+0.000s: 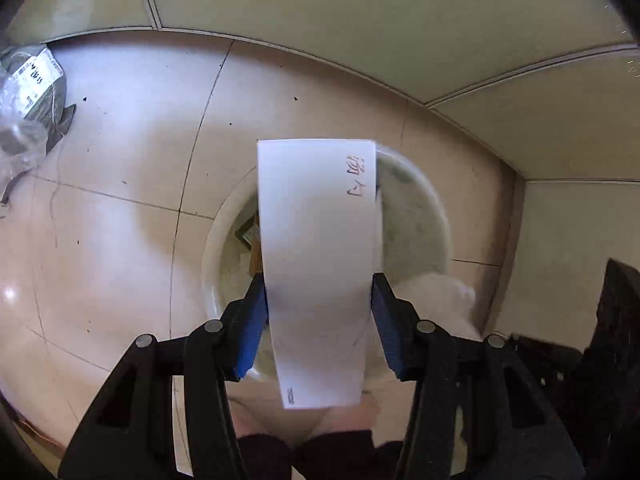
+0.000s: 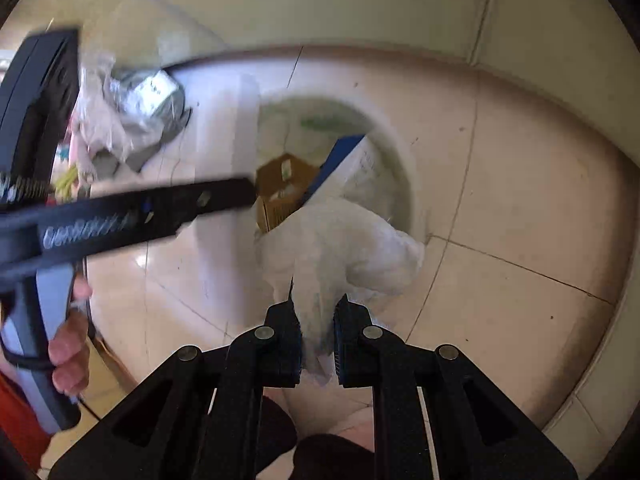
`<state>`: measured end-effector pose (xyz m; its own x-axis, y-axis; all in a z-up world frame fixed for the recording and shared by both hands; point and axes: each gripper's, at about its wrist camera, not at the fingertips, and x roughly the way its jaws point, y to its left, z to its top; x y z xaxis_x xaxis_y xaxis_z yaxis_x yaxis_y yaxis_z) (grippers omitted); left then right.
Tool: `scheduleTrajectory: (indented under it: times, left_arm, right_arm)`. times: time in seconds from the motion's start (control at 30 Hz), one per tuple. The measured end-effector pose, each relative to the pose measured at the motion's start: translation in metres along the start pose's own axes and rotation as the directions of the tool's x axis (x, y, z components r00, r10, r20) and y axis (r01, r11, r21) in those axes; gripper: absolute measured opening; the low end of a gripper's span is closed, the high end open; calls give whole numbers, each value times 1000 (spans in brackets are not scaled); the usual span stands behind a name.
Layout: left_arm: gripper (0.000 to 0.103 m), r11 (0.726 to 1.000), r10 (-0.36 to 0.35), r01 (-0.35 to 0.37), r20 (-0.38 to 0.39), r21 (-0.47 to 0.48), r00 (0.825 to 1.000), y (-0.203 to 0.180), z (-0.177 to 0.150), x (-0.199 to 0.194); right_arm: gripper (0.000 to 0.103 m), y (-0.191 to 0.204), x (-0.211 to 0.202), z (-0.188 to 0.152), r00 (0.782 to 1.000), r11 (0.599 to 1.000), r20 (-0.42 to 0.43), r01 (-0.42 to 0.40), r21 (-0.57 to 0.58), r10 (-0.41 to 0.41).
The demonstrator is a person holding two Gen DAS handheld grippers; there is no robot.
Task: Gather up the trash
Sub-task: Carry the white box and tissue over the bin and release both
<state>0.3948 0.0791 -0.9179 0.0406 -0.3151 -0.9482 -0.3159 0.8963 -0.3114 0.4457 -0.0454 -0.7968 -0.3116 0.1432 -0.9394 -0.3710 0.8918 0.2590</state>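
My left gripper (image 1: 318,300) is shut on a white paper box (image 1: 320,264) with handwriting near its far end and holds it above a round white trash bin (image 1: 424,216). The bin holds a brown carton (image 2: 282,188) and a blue-and-white box (image 2: 344,160). My right gripper (image 2: 318,320) is shut on a crumpled white tissue (image 2: 344,252) that hangs over the bin's near rim (image 2: 404,188). The left gripper's body (image 2: 132,210) and white box (image 2: 246,120) show blurred at the left of the right wrist view.
A grey parcel bag with a label and clear plastic wrap (image 1: 32,92) lie on the beige floor tiles (image 1: 120,200) at the far left, near the wall (image 1: 360,8). They show in the right wrist view as a pile (image 2: 132,116). A dark object (image 1: 612,320) stands at right.
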Motion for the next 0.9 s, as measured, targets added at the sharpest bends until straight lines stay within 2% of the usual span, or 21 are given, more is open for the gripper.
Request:
scheduleTrajectory:
  times: [0.13,0.23,0.27,0.3,0.33,0.5,0.63,0.7,0.8,0.9]
  left_arm:
    - [51,1000,8,-8,-2,-2,1000,0,2,10]
    - [51,1000,19,-19,-4,-7,1000,4,0,7]
    - [51,1000,13,-13,-6,-11,1000,5,-1,5]
    - [51,1000,5,-5,-10,-14,1000,5,-2,2]
    - [51,1000,0,0,-13,-15,1000,2,-1,1]
    - [51,998,54,-54,14,14,998,-7,-7,-38]
    - [51,996,84,-84,57,12,995,-23,-17,-99]
    - [51,995,93,-96,100,21,991,-35,-24,-149]
    - [51,991,116,-126,174,52,978,-63,-36,-227]
    - [51,987,108,-136,277,83,955,-99,-57,-330]
  right_arm:
    - [12,2,15,-2,1000,1000,-24,-6,7,6]
    - [18,2,19,0,1000,999,-24,-13,45,14]
    - [23,2,19,0,999,998,-34,-26,63,28]
    - [36,1,19,0,998,996,-45,-36,80,40]
    - [44,1,19,0,998,995,-48,-35,93,39]
    - [45,4,-8,-3,999,996,-34,3,89,0]
    - [46,16,-62,-4,1000,997,11,24,80,-25]
    - [45,26,-109,-6,998,997,55,22,79,-27]
    - [45,47,-195,-10,988,997,147,27,68,-37]
    - [45,78,-296,-15,963,998,264,36,56,-50]
